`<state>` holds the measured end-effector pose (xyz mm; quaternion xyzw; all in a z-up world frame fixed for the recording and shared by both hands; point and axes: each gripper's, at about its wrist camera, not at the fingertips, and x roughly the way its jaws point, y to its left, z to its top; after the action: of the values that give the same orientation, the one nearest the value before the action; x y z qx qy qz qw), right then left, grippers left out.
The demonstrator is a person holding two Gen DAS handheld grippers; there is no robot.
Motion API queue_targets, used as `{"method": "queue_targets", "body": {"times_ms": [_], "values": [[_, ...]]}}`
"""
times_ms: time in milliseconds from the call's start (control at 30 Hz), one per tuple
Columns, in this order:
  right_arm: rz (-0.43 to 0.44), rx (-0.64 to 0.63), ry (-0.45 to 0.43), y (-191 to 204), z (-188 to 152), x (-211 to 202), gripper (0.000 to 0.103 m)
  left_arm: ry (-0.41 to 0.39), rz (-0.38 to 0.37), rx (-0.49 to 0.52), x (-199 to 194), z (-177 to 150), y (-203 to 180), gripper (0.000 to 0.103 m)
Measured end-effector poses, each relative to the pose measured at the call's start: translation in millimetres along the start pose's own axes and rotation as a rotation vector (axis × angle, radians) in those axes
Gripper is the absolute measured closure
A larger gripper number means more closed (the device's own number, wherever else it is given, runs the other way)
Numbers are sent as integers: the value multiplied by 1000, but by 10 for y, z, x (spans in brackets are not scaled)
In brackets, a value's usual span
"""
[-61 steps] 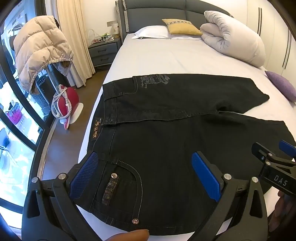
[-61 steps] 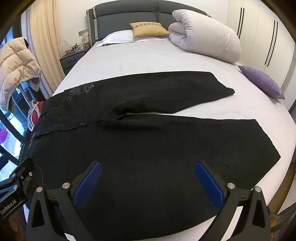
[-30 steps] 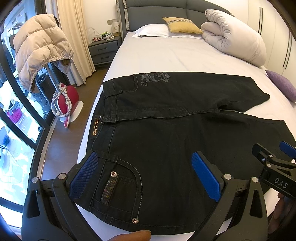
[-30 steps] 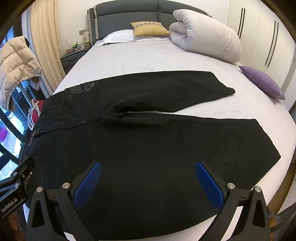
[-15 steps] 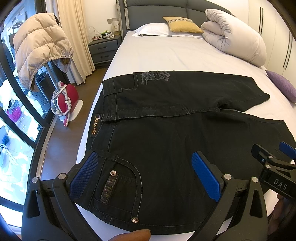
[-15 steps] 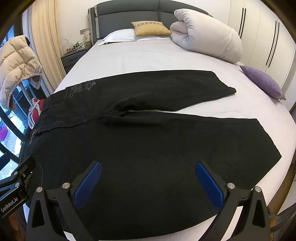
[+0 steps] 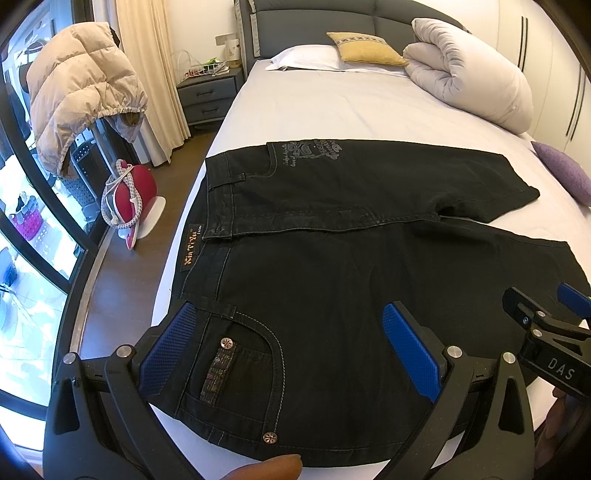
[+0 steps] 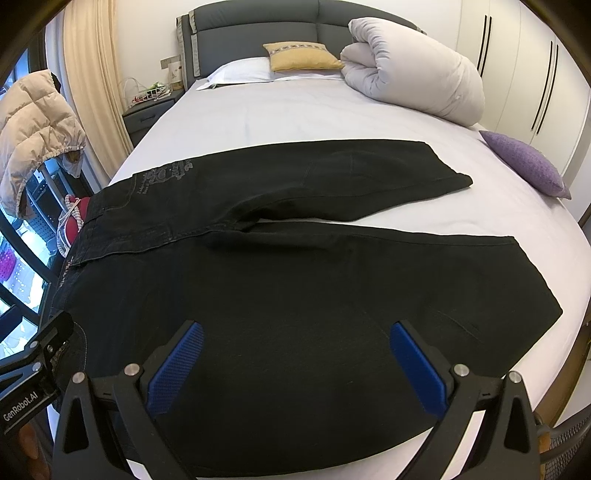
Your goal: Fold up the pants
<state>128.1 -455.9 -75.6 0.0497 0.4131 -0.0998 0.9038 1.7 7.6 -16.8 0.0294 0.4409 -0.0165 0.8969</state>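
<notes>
Black pants (image 7: 332,266) lie spread on bed (image 7: 332,110); both hand-held grippers (image 7: 291,350) (image 8: 295,354) gape apart above them.

A bedroom in daylight: a wide bed (image 8: 295,110) under a pale sheet fills the middle, backed by a grey padded headboard (image 8: 255,33) against a cream wall, with a white pillow (image 8: 240,72), a mustard cushion (image 8: 301,55), a rolled white duvet (image 8: 417,85) and a purple cushion (image 8: 524,166) near the right edge. Left of the bed stand a grey nightstand (image 7: 208,92) (a wire basket sits on top), a cream curtain (image 7: 147,74) and a beige puffer jacket (image 7: 81,92) draped on a rack beside tall dark-framed windows (image 7: 22,258). The floor is dark wood (image 7: 122,266), and white wardrobe doors (image 8: 535,74) with slim black handles line the right wall.
</notes>
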Motion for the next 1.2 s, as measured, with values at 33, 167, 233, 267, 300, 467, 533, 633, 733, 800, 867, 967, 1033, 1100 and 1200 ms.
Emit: {"method": "queue_targets", "body": {"times_ms": [33, 167, 233, 267, 300, 467, 533, 633, 733, 800, 867, 967, 1033, 1100, 1200], "values": [[0, -1, 1, -5, 2, -2, 0, 1, 0, -1, 4, 0, 1, 0], [-1, -2, 0, -4, 1, -3, 0, 6, 2, -5, 22, 6, 10, 0], [0, -4, 0, 11, -6, 4, 0, 9, -2, -8, 33, 11, 16, 0], [1, -4, 1, 17, -13, 10, 0, 10, -1, -9, 37, 15, 20, 0], [1, -4, 1, 18, -14, 11, 0, 10, -1, -9, 38, 19, 24, 0], [3, -5, 6, 34, -27, 21, 0, 10, 13, -6, 48, 29, 20, 0], [7, -5, 7, 46, -34, 28, 0, 2, 31, -9, 51, 34, 16, 0], [15, -6, 12, 32, -7, 46, 0, -8, 3, -6, 45, 40, 14, 0], [24, -6, 8, 14, 0, 52, 0, 0, -51, -17, 57, 52, 62, 0], [39, 0, -4, -23, 22, 53, 0, 5, -172, -47, 95, 81, 136, 0], [68, 6, -29, -72, 59, 33, 0, 34, -207, -37, 173, 117, 152, 0], [118, 6, -80, -139, 159, -12, 0, 32, -182, 33, 267, 196, 122, 0], [158, -5, -105, -167, 251, -31, 0, 27, -252, 48, 327, 268, 144, 0], [197, -19, -117, -191, 342, -27, 0, 73, -261, 35, 431, 369, 188, 0], [205, -50, -132, -223, 506, 18, 0, 139, -230, 6, 617, 560, 298, 0]]}}
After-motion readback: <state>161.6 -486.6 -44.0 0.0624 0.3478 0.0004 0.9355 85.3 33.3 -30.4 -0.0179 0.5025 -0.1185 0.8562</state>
